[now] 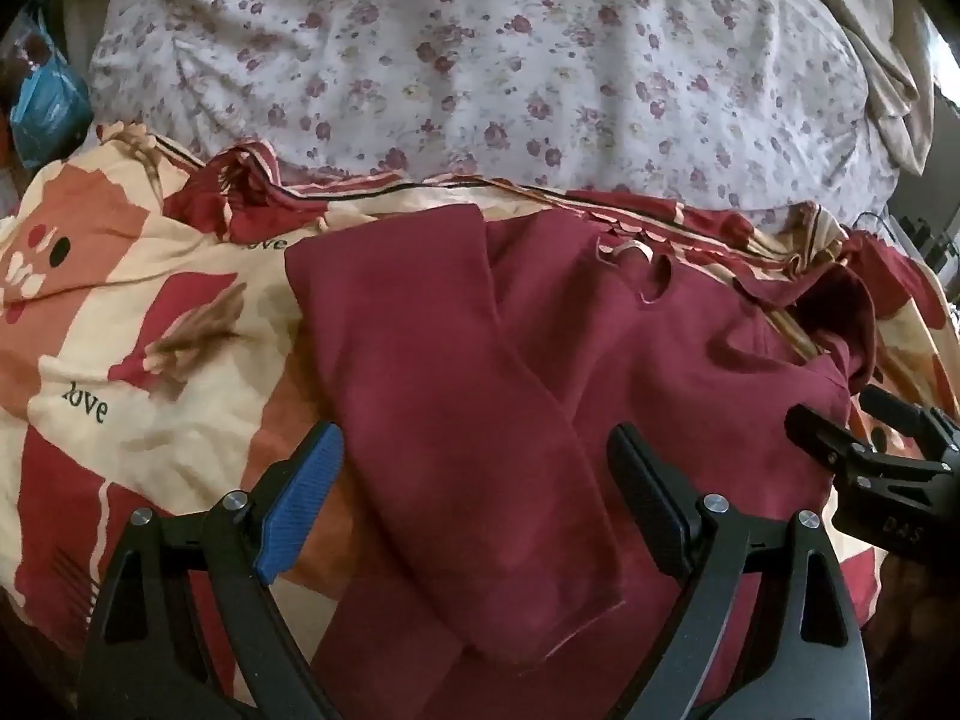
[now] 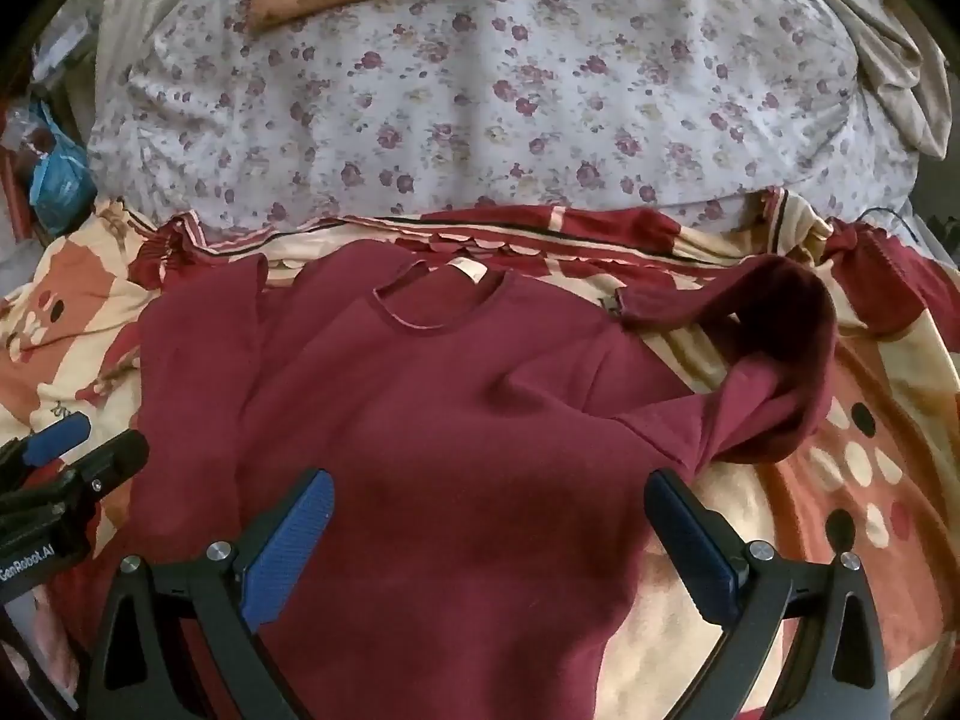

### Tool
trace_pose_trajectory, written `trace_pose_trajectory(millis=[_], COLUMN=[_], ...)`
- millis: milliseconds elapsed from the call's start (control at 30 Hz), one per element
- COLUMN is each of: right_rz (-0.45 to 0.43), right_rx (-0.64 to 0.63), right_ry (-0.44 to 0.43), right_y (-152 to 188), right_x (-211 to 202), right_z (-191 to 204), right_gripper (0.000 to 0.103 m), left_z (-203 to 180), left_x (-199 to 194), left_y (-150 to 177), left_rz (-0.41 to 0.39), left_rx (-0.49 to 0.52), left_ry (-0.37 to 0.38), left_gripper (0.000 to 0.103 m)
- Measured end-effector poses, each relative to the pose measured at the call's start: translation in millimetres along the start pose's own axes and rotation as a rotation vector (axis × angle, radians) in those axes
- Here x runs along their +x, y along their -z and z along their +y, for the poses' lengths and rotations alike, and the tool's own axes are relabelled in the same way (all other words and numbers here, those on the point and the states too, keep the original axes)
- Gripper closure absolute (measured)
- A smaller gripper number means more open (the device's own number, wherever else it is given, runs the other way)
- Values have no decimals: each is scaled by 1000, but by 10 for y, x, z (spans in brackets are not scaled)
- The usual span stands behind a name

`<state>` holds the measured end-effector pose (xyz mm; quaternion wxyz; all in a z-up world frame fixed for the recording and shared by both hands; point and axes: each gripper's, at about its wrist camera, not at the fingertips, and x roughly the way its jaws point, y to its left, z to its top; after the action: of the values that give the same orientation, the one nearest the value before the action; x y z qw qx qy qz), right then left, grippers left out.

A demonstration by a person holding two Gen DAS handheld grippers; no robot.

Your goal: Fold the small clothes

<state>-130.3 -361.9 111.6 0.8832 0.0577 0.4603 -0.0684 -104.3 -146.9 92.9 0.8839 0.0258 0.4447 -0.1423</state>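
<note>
Folding dark red shirt (image 2: 456, 420), flat on patterned blanket (image 1: 150, 324), left sleeve already across body. Both tools wide, empty: left gripper (image 1: 474, 462), right gripper (image 2: 489, 516). Next: pinch bunched right sleeve (image 2: 774, 354) near cuff, lay inward, smooth.

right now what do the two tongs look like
Both are black, with curved, cut-out frames and silver round bolts. The left tongs and the right tongs each carry ribbed blue pads on their fingers. White lettering marks both bodies, seen from the opposite camera.
</note>
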Motion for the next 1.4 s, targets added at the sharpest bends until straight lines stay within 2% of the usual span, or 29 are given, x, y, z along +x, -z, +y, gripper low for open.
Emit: trace_pose_trajectory(millis=[467, 1400], right_rz=[-6, 33], right_rx=[7, 12], right_ry=[18, 11], right_y=[-31, -33], right_x=[48, 189], right_z=[5, 56], right_gripper=[1, 1], left_z=[-73, 2], left_x=[115, 235], left_y=[1, 39], left_rz=[25, 37], left_rx=[23, -2], left_ry=[-11, -28], left_gripper=[13, 13])
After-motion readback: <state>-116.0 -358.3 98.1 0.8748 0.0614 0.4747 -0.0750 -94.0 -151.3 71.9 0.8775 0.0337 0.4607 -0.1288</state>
